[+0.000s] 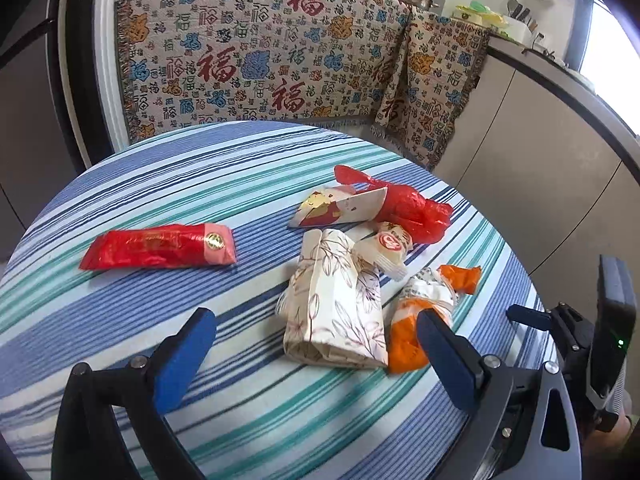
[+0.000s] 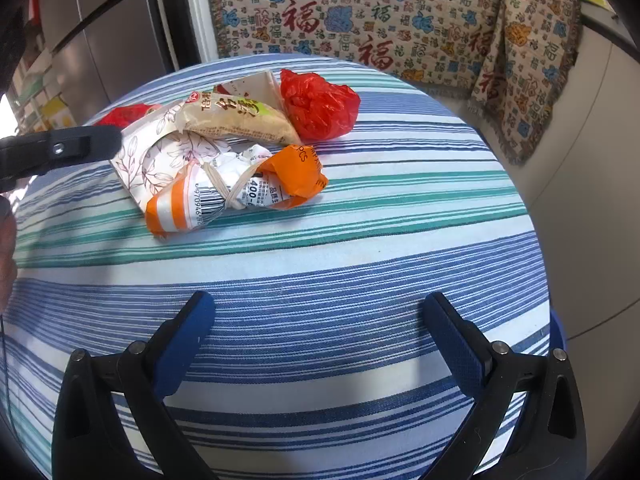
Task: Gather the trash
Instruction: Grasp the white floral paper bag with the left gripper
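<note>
Several pieces of trash lie on a round table with a blue and green striped cloth (image 1: 240,160). A red wrapper (image 1: 160,246) lies alone at the left. A floral paper pack (image 1: 336,304), an orange and white bag (image 1: 416,312), a beige snack wrapper (image 1: 386,246), a small carton (image 1: 340,206) and a red plastic bag (image 1: 408,204) lie together. My left gripper (image 1: 316,332) is open just in front of the floral pack. My right gripper (image 2: 320,320) is open and empty over bare cloth, short of the orange bag (image 2: 224,196), the floral pack (image 2: 148,152) and the red bag (image 2: 316,104).
A patterned cloth with red characters (image 1: 260,52) hangs over furniture behind the table. Grey cabinets (image 1: 540,168) run along the right, with pots and kitchen things on top. The right gripper's body (image 1: 576,340) shows at the left view's right edge.
</note>
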A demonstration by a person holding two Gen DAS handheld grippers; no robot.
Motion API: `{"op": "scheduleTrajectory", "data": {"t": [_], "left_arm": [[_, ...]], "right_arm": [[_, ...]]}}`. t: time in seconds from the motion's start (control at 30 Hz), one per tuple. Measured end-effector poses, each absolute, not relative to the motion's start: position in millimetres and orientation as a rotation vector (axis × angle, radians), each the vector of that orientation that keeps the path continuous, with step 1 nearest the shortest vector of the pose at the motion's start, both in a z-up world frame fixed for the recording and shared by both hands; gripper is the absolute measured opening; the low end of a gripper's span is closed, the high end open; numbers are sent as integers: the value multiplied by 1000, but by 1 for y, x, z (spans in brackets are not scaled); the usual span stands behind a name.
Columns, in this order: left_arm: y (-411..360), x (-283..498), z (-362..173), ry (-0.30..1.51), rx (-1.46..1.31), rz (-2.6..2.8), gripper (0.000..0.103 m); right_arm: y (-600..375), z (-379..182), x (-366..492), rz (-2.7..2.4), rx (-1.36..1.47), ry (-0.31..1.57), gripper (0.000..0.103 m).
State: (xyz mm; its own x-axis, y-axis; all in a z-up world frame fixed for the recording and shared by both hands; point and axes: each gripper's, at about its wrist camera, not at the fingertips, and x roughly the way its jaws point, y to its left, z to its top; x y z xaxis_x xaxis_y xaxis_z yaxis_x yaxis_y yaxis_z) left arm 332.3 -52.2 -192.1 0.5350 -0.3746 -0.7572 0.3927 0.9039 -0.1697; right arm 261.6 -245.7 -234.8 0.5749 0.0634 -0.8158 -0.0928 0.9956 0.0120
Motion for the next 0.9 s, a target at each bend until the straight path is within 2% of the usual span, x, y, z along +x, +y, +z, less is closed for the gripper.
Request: {"op": "scheduleTrajectory", "data": {"t": [0.03, 0.07, 0.1, 0.13, 0.17, 0.53, 0.63, 0.67, 0.7, 0.77, 0.9], "left_arm": [[-57, 340, -196, 917, 32, -465, 100], [-59, 345, -201, 938, 29, -482, 89], [-60, 351, -207, 966, 19, -504, 67], [-61, 353, -212, 992, 10, -519, 51], [-60, 353, -216, 1006, 3, -528, 42], [15, 256, -200, 946, -72, -208, 40], [30, 234, -203, 923, -84, -146, 45], [31, 230, -204, 922, -84, -139, 52], [30, 226, -207, 924, -83, -137, 64], [27, 223, -212, 931, -77, -137, 74], [15, 230, -225, 962, -29, -145, 75]], "right_arm": [[-246, -235, 261, 92, -33, 954, 103], [-246, -235, 261, 93, -34, 954, 103], [-246, -235, 261, 93, -34, 954, 103], [-246, -235, 262, 94, -33, 954, 103], [-246, -235, 261, 95, -34, 954, 103], [-247, -235, 261, 99, -35, 953, 103], [-247, -235, 261, 101, -35, 952, 103], [-247, -235, 261, 102, -36, 952, 103], [-247, -235, 261, 102, -36, 952, 103], [-248, -235, 261, 102, -35, 952, 103], [-248, -235, 260, 105, -33, 951, 103]]}}
